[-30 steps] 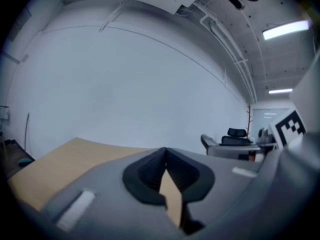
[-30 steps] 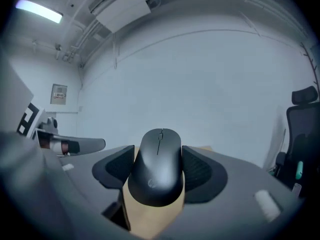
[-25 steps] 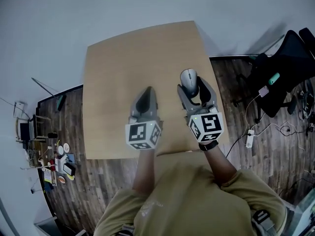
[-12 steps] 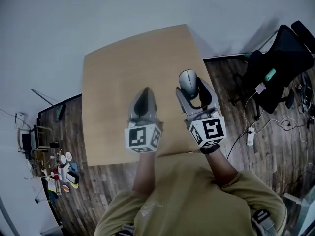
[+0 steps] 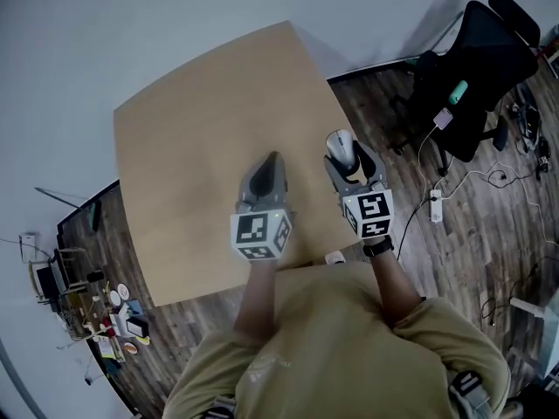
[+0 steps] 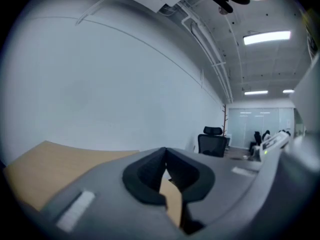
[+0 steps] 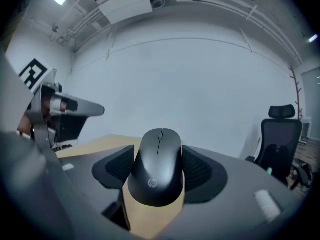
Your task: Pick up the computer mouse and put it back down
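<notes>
A dark grey computer mouse (image 5: 339, 144) sits between the jaws of my right gripper (image 5: 346, 157), near the right edge of the tan table (image 5: 192, 129). In the right gripper view the mouse (image 7: 159, 166) fills the gap, with both ribbed pads (image 7: 119, 166) pressing on its sides and table wood showing under it. Whether it rests on the table I cannot tell. My left gripper (image 5: 271, 159) hovers over the table to the left of the right one. Its fingertips meet in the left gripper view, and this gripper (image 6: 165, 152) holds nothing.
A black office chair (image 5: 472, 68) stands on the wooden floor right of the table, also seen as the chair (image 7: 280, 134). Cables and a white power strip (image 5: 434, 206) lie on the floor beneath it. Small clutter (image 5: 109, 308) sits on the floor at the lower left.
The head view has swung, so the table sits turned. Both grippers have shifted toward the table's right edge. The right one still grips the mouse.
</notes>
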Motion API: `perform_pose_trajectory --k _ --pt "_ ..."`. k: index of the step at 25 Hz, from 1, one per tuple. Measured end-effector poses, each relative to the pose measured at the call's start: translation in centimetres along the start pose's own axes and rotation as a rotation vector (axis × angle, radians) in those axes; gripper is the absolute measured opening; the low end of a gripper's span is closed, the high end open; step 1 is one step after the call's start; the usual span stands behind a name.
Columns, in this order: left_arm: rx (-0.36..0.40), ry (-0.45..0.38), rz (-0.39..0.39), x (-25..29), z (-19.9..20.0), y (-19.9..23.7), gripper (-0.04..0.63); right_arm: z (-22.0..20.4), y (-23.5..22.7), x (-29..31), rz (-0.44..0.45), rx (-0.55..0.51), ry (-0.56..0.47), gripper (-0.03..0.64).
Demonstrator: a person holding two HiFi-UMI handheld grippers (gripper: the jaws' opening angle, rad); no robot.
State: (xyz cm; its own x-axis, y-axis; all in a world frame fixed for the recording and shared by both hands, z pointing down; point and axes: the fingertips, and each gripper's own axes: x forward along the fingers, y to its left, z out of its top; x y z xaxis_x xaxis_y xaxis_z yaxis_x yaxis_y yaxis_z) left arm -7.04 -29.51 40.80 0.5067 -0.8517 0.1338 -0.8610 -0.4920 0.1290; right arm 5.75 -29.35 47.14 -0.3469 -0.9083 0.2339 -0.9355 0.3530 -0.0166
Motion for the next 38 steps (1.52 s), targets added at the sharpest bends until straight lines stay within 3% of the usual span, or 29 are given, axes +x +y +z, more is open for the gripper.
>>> perform_pose_trajectory --k 5,9,19,25,29,32,38 --pt "-0.053 0.116 -0.071 1.9 -4.5 -2.2 -0.002 -12.5 -1.6 -0.6 -0.040 0.070 0.246 0.302" --pt "-0.079 0.194 -0.108 2.8 -7.8 -3.3 0.000 -20.2 -1.3 -1.6 -0.033 0.095 0.394 0.302" --pt "-0.123 0.292 -0.116 3.8 -12.9 -3.1 0.000 -29.5 0.4 -1.4 -0.036 0.123 0.560 0.304" --pt "-0.127 0.305 -0.089 3.9 -13.7 -2.7 0.000 -30.6 0.0 -1.3 -0.041 0.116 0.579 0.308" --pt "-0.125 0.295 -0.059 3.5 -13.8 -2.2 0.000 -29.0 -0.3 -0.9 -0.033 0.121 0.553 0.325" --pt "-0.115 0.264 -0.019 3.0 -12.8 -1.4 0.000 -24.4 -0.4 0.4 -0.009 0.109 0.447 0.319" --pt "-0.096 0.168 0.068 1.2 -8.8 0.9 0.000 -11.1 0.0 2.8 0.060 0.113 0.181 0.162"
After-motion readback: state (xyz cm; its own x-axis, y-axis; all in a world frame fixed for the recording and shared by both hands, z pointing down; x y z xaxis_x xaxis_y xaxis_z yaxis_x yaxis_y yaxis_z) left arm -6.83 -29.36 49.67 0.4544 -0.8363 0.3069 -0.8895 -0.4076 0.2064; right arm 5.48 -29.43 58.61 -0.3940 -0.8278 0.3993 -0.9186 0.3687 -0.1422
